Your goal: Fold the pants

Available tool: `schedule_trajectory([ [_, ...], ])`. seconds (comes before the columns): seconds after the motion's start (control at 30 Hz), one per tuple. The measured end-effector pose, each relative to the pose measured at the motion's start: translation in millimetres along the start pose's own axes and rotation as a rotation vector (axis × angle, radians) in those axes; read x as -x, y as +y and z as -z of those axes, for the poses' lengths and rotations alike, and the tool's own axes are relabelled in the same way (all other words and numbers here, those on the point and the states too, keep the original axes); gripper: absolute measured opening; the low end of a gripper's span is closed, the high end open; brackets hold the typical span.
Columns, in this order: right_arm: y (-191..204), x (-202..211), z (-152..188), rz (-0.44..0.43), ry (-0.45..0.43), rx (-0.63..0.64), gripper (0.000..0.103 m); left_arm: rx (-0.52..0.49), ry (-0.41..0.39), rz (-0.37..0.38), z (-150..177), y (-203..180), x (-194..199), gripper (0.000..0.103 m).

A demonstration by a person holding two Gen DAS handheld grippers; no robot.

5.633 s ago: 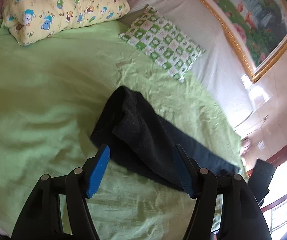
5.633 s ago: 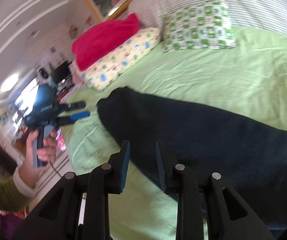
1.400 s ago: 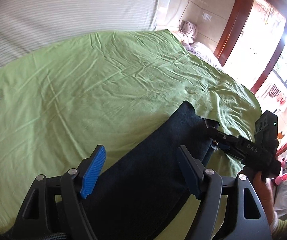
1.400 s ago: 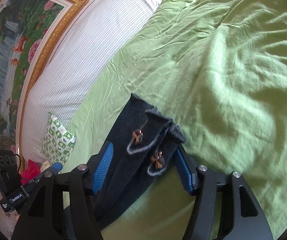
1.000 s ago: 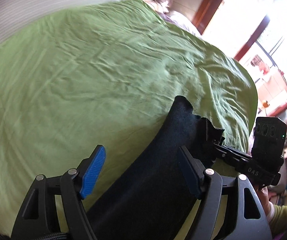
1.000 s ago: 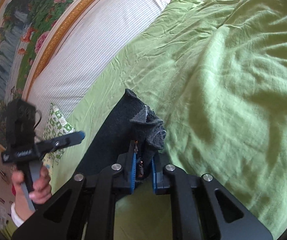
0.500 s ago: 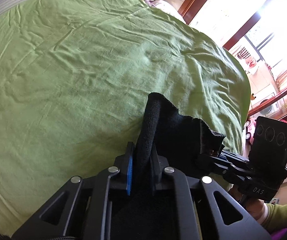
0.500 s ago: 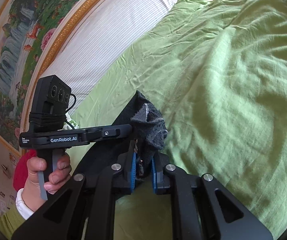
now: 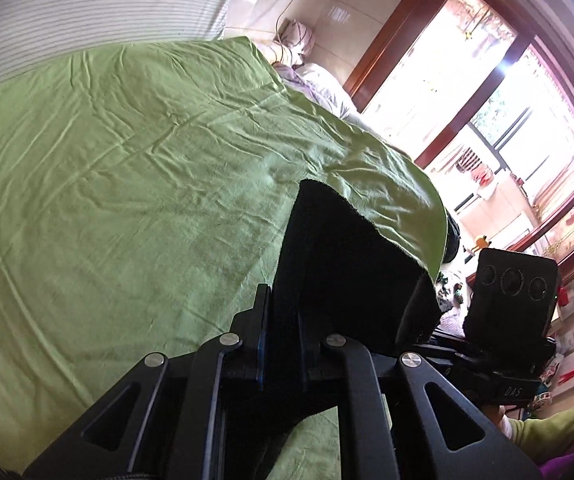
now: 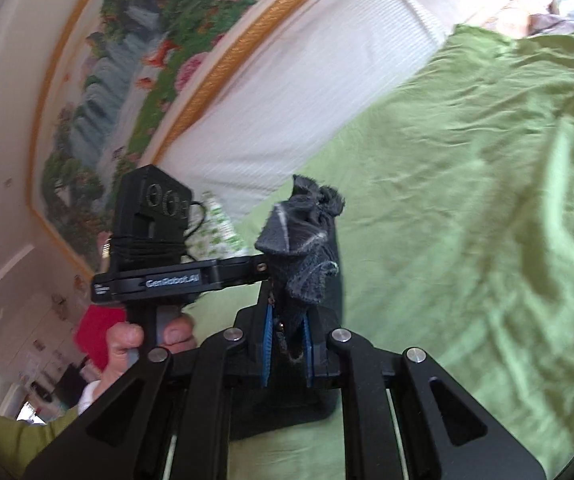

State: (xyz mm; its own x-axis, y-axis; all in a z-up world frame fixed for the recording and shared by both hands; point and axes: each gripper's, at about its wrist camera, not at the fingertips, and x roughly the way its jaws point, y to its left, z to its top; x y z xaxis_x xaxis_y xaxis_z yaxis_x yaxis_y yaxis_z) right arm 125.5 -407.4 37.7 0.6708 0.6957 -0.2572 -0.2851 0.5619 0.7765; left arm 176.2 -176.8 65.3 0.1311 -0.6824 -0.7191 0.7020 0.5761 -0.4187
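The dark navy pants (image 9: 339, 248) hang lifted above the green bed sheet (image 9: 119, 168). My left gripper (image 9: 283, 320) is shut on one edge of the pants' end. My right gripper (image 10: 287, 332) is shut on the bunched hem of the pants (image 10: 303, 240), held up off the bed. In the right wrist view the left gripper's fingers (image 10: 247, 270) pinch the same end from the left. In the left wrist view the right gripper's body (image 9: 511, 300) sits just to the right of the cloth.
The striped headboard cushion (image 10: 287, 100) and a framed painting (image 10: 147, 80) are behind the bed. A green checked pillow (image 10: 215, 228) and a red cloth (image 10: 95, 328) lie far left. Windows (image 9: 507, 120) and the bed's edge are to the right.
Both grippers, shut on the pants' end, have raised it off the sheet. The right wrist view has tilted upward, showing more wall and painting.
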Motion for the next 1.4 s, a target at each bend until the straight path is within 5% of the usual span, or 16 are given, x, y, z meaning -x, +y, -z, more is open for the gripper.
schedule_trajectory([
  [0.23,24.7,-27.6,16.8,-0.172,0.084,0.002,0.013,0.042,-0.089,-0.028,39.2,12.0,51.6,0.01],
  [0.43,39.0,-55.4,37.1,-0.231,0.17,0.002,0.013,0.126,-0.124,-0.053,79.9,36.3,73.9,0.007],
  [1.03,36.1,-108.1,84.4,-0.173,0.378,-0.073,0.019,0.405,-0.18,-0.023,166.8,105.5,68.9,0.008],
  [1.27,38.7,-115.0,93.2,-0.176,0.406,-0.075,0.053,0.468,-0.218,-0.098,193.2,108.1,84.5,0.01],
  [1.4,41.0,-118.1,98.0,-0.164,0.42,-0.065,0.055,0.501,-0.264,-0.148,207.8,106.6,103.1,0.01],
])
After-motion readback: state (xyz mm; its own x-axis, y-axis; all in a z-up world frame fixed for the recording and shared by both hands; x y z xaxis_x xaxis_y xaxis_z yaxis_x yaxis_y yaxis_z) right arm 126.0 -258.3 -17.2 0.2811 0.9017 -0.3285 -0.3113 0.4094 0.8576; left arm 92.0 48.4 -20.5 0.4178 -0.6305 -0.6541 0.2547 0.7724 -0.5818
